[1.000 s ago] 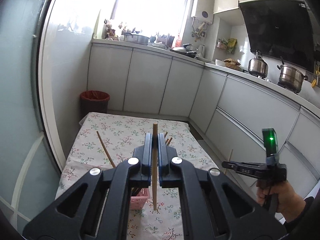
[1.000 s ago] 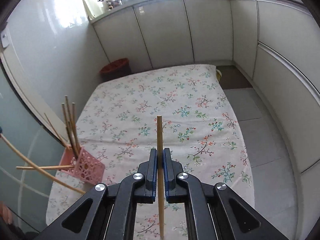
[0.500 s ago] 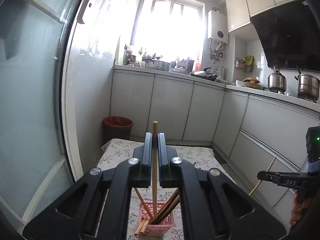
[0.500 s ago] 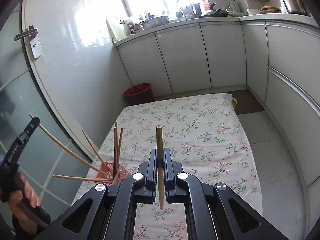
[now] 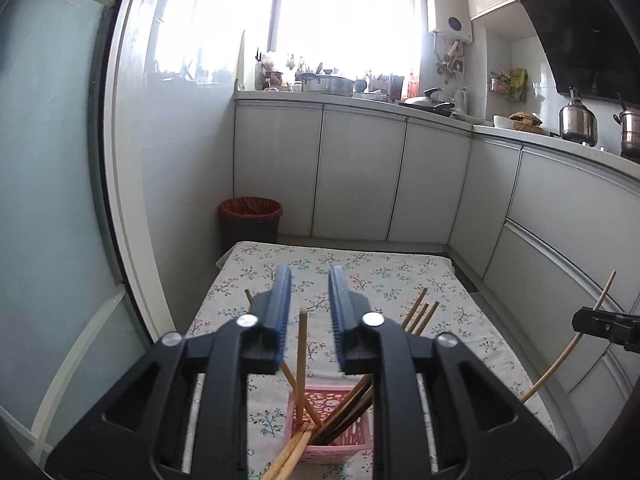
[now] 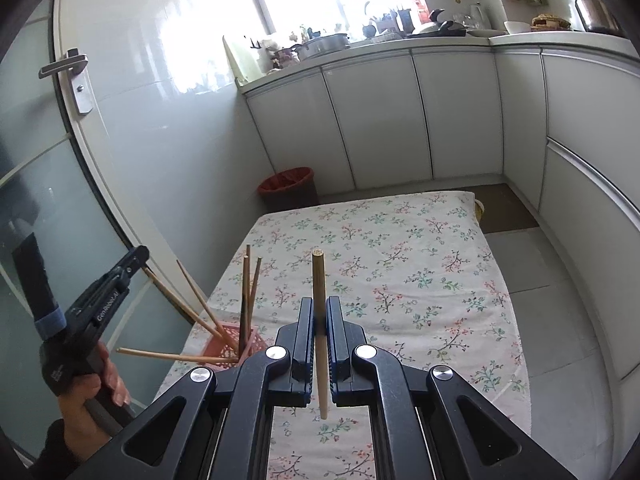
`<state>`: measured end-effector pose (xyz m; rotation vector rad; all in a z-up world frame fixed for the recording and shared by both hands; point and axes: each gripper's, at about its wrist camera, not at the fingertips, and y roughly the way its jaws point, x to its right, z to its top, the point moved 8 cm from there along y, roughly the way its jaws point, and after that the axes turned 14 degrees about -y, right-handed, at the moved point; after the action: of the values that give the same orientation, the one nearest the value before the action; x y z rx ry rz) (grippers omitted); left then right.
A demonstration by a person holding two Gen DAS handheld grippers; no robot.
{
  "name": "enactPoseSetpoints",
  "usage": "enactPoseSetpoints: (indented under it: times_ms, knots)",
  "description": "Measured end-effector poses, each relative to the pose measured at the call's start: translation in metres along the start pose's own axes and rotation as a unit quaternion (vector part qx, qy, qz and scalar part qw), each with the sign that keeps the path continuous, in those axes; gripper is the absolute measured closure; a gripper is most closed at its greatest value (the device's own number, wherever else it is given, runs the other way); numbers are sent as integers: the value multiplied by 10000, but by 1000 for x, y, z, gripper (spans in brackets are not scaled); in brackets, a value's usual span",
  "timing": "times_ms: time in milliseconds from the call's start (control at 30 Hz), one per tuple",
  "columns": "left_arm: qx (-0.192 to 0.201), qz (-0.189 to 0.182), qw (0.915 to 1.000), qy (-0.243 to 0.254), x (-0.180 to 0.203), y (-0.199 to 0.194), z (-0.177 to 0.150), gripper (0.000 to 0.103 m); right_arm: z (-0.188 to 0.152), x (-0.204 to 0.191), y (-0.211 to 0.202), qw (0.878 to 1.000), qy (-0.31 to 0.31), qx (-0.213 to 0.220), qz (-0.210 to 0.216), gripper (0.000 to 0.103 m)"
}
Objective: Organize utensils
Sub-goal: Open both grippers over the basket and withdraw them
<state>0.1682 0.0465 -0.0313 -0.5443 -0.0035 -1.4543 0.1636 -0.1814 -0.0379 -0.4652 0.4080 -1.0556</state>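
The left gripper (image 5: 308, 314) has its fingers (image 5: 280, 312) spread wide, touching nothing — a chopstick (image 5: 301, 350) stands loose in the gap between them, its lower end down in the pink basket (image 5: 340, 440) below. More chopsticks (image 5: 418, 314) lean out of that basket to both sides. The right gripper (image 6: 320, 336) has its fingers (image 6: 305, 336) pressed together on another chopstick (image 6: 319, 300), held near upright, its top above the tips and its lower end hanging below them. The basket (image 6: 224, 340) sits on the flowered worktop (image 6: 420, 272), just left of the right gripper. A red bin (image 6: 286, 190) stands beyond the far edge.
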Motion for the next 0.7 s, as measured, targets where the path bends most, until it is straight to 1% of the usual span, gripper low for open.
enactPoseSetpoints:
  times_ms: [67, 167, 267, 300, 433, 700]
  knots:
    - [28, -94, 9999, -107, 0, -11, 5, 65, 5, -7, -5, 9999, -41, 96, 71, 97]
    - [-81, -218, 9995, -203, -1, -28, 10, 64, 16, -18, -15, 9993, -54, 297, 222, 97]
    - [-329, -224, 9988, -301, -6, -38, 8, 51, 29, -32, -21, 9981, -61, 502, 360, 97]
    - [-416, -219, 9983, -355, -8, -42, 7, 48, 33, -37, -23, 9976, -67, 566, 401, 97]
    - [-748, -343, 9948, -598, -15, -44, 1, 46, 46, -55, -20, 9960, -76, 707, 536, 97]
    - [-739, -321, 9953, -535, -22, -47, 3, 45, 56, -79, 16, 9947, -180, 819, 589, 97]
